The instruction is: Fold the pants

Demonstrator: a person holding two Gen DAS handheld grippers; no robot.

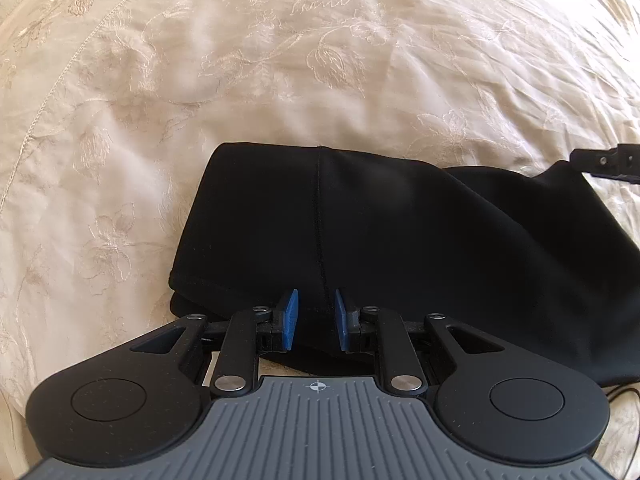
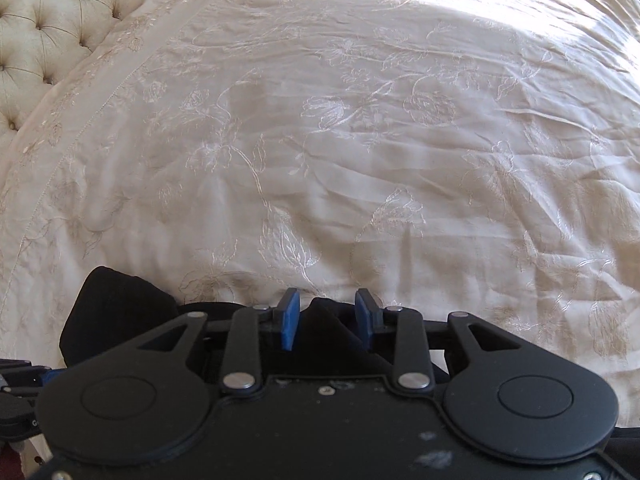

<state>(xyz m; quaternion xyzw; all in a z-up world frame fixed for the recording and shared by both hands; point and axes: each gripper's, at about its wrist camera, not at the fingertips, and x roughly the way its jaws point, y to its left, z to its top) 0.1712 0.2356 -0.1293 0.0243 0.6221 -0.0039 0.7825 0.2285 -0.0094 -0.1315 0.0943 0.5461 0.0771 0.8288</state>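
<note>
left wrist: pants [image 1: 380, 240] between fingers [image 1: 289, 320]

folded pants [image 1: 380, 240] on the bedspread [image 1: 240, 80] (headboard [image 2: 52, 20] behind, at far left)

Support surface is a bed [image 2: 360, 140] covered with a cream bedspread [image 1: 280, 80] embroidered in a floral pattern and creased throughout. A stitched border line runs along its left side. A tufted, buttoned headboard [image 2: 60, 20] adjoins the bed at upper left. Black pants [image 1: 400, 240], folded into a layered bundle, lie directly on the bedspread at its near edge.
</note>
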